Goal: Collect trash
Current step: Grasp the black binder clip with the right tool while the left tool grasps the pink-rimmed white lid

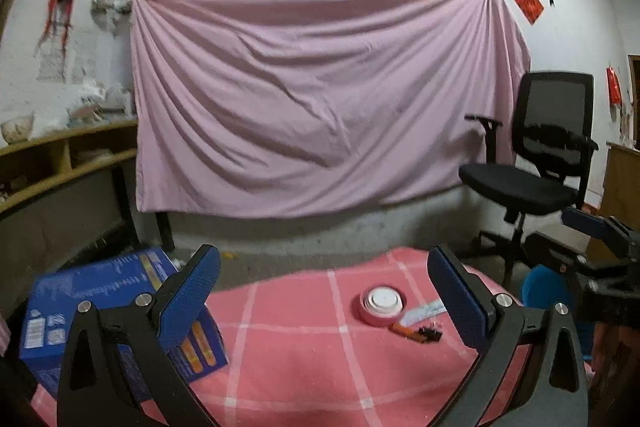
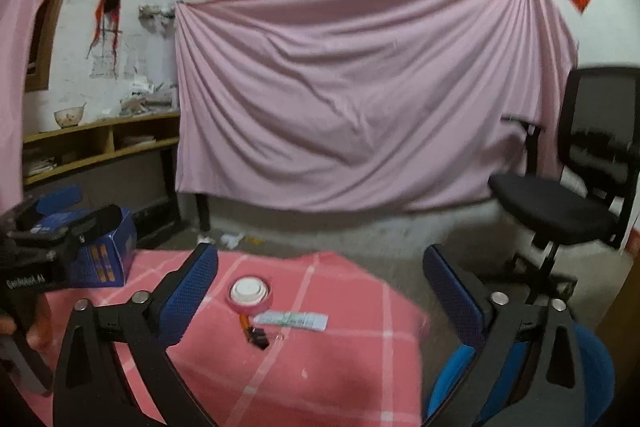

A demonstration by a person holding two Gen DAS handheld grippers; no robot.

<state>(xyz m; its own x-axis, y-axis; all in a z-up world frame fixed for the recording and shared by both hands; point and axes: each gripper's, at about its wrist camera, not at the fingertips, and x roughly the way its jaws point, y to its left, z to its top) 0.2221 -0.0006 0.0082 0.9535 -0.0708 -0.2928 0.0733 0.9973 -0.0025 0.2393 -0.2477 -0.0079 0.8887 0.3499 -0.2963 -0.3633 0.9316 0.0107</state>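
Both grippers stand with jaws wide and nothing between the pads. The left gripper (image 1: 324, 291) frames the trash cluster from its left side; the right gripper (image 2: 320, 287) frames the same cluster, which lies nearer its left finger.

Trash sits together on the pink checked cloth (image 2: 328, 367), near its far edge: a pink tape roll (image 2: 250, 294) with a white cap-like disc inside it, a flat printed wrapper (image 2: 291, 319) just beside it, and a small orange-and-black item (image 2: 253, 330) touching or nearly touching the wrapper's end. A blue carton (image 1: 120, 307) stands at the cloth's left side, by the left gripper's finger; a blue bin-like shape (image 2: 592, 379) lies low to the right.

Judgement on the step: approach, no contact yet. One piece per grasp looks best. The wrapper lies flat, so a pad should come in low at one edge; the roll suits a grip across its rim.

Unclear: what the orange-and-black item is; whether the white disc is loose from the roll; whether carton or blue shape is the receptacle, its opening being cut off. The right view is motion-blurred. No hand shows.
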